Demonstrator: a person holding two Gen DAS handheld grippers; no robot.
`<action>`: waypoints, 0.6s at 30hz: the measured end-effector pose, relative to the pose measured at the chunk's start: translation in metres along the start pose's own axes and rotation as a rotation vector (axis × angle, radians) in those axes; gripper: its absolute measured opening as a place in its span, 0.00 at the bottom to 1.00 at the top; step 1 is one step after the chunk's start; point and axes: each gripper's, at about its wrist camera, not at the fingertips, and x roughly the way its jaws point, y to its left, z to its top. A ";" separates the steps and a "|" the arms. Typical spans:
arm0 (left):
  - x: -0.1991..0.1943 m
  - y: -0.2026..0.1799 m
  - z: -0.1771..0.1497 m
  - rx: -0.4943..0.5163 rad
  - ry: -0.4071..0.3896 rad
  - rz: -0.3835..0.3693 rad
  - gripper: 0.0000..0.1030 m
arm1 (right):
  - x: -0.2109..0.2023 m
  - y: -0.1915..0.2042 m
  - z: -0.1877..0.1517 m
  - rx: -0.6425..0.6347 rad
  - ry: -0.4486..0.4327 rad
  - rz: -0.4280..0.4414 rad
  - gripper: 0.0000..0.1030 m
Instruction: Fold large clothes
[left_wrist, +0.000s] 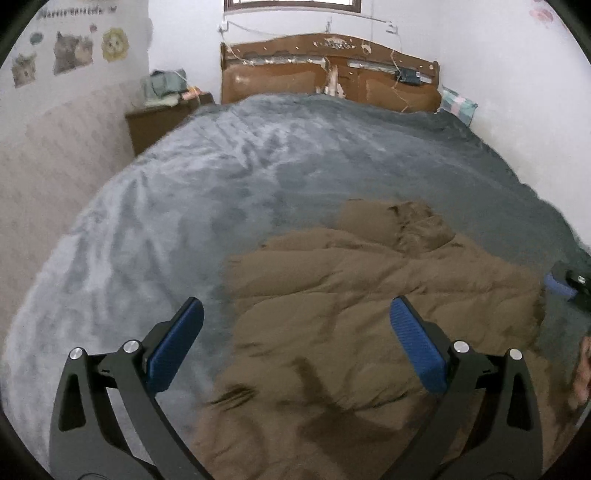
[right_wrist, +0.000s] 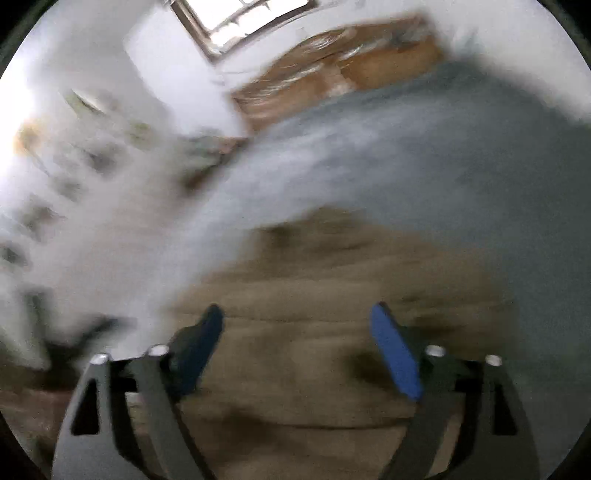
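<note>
A large brown padded garment (left_wrist: 369, 295) lies spread on the grey bed cover (left_wrist: 184, 192), reaching from mid-bed to the near edge. My left gripper (left_wrist: 295, 310) hangs above its near left part with blue pads (left_wrist: 175, 347) wide apart and nothing between them. The right gripper's blue tip (left_wrist: 559, 284) shows at the far right edge beside the garment. In the blurred right wrist view, my right gripper (right_wrist: 299, 314) stands open over the same brown garment (right_wrist: 314, 350), holding nothing.
A wooden headboard (left_wrist: 328, 70) stands at the far end of the bed, below a window. A dark bedside cabinet (left_wrist: 155, 122) with folded fabrics sits at the back left. A checked pillow (left_wrist: 458, 103) lies at the back right. Wall stickers (left_wrist: 70, 51) are on the left.
</note>
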 end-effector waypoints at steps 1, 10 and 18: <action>0.009 -0.004 -0.001 0.003 0.011 -0.008 0.97 | 0.009 0.004 -0.002 -0.028 0.016 -0.047 0.84; 0.107 -0.011 -0.013 0.039 0.186 0.142 0.97 | 0.063 -0.044 -0.026 -0.139 0.129 -0.415 0.81; 0.128 -0.018 -0.032 0.062 0.204 0.183 0.97 | 0.058 -0.032 -0.020 -0.347 0.061 -0.775 0.93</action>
